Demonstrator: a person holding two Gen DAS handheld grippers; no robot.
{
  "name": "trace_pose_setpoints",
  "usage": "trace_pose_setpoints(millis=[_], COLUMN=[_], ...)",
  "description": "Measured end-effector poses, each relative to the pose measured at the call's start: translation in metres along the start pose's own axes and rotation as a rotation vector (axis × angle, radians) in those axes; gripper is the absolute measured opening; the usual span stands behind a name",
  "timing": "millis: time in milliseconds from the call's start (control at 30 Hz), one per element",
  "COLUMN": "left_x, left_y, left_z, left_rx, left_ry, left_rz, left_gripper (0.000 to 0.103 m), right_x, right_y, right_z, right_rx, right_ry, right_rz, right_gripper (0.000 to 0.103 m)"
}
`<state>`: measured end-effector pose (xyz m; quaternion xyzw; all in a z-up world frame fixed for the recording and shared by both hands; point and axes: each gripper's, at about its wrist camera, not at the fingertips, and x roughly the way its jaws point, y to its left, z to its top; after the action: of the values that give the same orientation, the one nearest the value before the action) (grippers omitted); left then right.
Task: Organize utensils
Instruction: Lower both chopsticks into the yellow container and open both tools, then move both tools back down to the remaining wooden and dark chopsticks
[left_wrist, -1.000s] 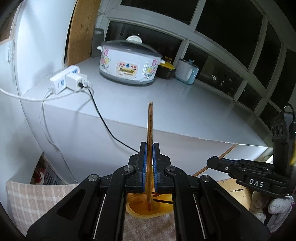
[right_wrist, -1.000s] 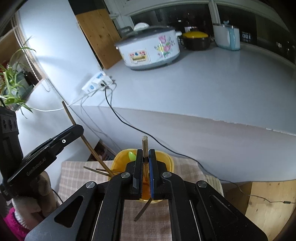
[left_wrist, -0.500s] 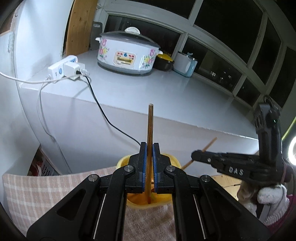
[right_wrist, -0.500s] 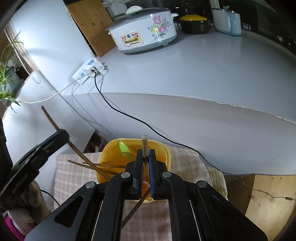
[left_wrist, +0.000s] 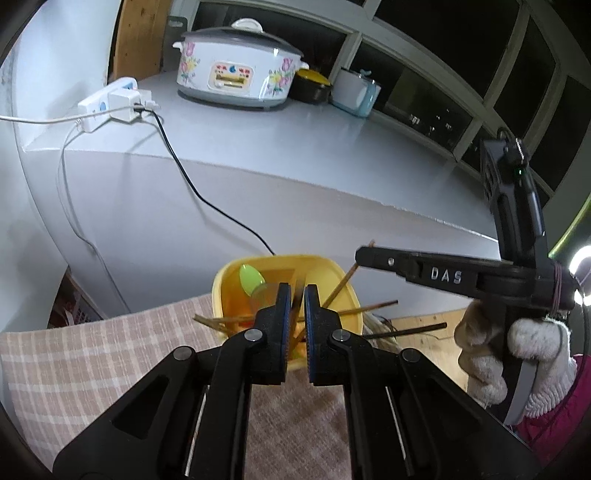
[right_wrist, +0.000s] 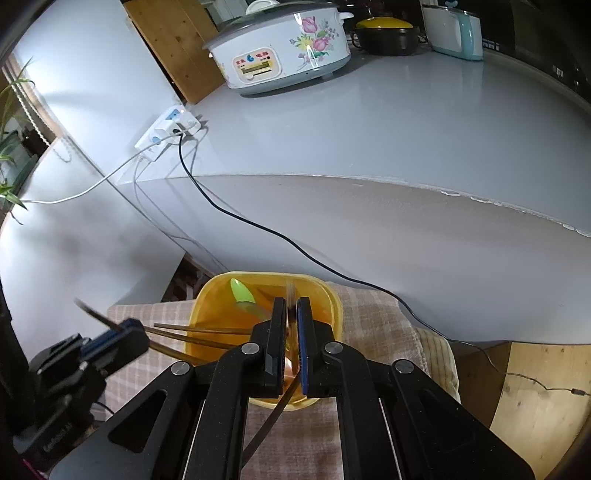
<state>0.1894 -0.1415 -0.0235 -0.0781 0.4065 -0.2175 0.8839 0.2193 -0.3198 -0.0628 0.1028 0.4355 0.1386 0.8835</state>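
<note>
A yellow plastic container (left_wrist: 343, 284) (right_wrist: 328, 295) stands on a checked cloth and holds a green spoon (left_wrist: 251, 278) (right_wrist: 242, 291) and several wooden chopsticks (left_wrist: 369, 306) (right_wrist: 192, 328). My left gripper (left_wrist: 295, 291) hangs just over the container, jaws slightly parted, with a blurred chopstick (left_wrist: 294, 295) slipping down between them. My right gripper (right_wrist: 291, 306) is also over the container, jaws slightly parted around a blurred chopstick (right_wrist: 290, 291). Each gripper shows from the side in the other's view: the right (left_wrist: 369, 254), the left (right_wrist: 122, 332).
The checked cloth (left_wrist: 92, 354) (right_wrist: 369, 306) covers the low surface under the container. Behind it stands a grey counter (left_wrist: 295, 140) with a floral cooker (left_wrist: 236, 70), a power strip (left_wrist: 110, 99) and a black cable (right_wrist: 258, 229) trailing down. A wooden floor (right_wrist: 535, 391) lies to the right.
Both grippers have come down over the yellow container and their jaws have parted. The chopsticks that stood upright in the shut jaws now slide down, blurred, into the container.
</note>
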Motion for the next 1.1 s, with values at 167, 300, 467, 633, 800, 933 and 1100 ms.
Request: trace_pose_setpoints(millis=[167, 300, 467, 633, 800, 933, 1100], left_x=[-0.009, -0.026, -0.053, -0.078, -0.084, -0.076, -0.06], left_y=[0.003, 0.008, 0.019, 0.037, 0.068, 0.09, 0.105], left_z=[-0.005, -0.008, -0.007, -0.015, -0.035, -0.062, -0.095], left_rx=[-0.015, -0.016, -0.031, -0.044, -0.091, -0.144, -0.188], left_ry=[0.001, -0.017, -0.057, -0.086, -0.04, 0.033, 0.129], left_rz=[-0.007, -0.005, 0.007, 0.051, 0.104, 0.13, 0.14], left_gripper=[0.018, 0.019, 0.019, 0.019, 0.019, 0.019, 0.019], right_x=[-0.006, -0.016, -0.037, -0.061, -0.086, -0.096, -0.093], right_y=[-0.002, -0.003, -0.005, -0.009, -0.014, -0.016, -0.012], right_z=[-0.001, -0.002, -0.004, -0.012, -0.033, -0.06, -0.09], right_rx=[0.012, 0.012, 0.029, 0.057, 0.101, 0.134, 0.134], right_ry=[-0.02, -0.04, -0.086, -0.132, -0.168, -0.155, -0.113], right_rz=[-0.008, -0.011, -0.001, 0.015, 0.053, 0.09, 0.084], right_gripper=[0.031, 0.031, 0.031, 0.031, 0.031, 0.031, 0.031])
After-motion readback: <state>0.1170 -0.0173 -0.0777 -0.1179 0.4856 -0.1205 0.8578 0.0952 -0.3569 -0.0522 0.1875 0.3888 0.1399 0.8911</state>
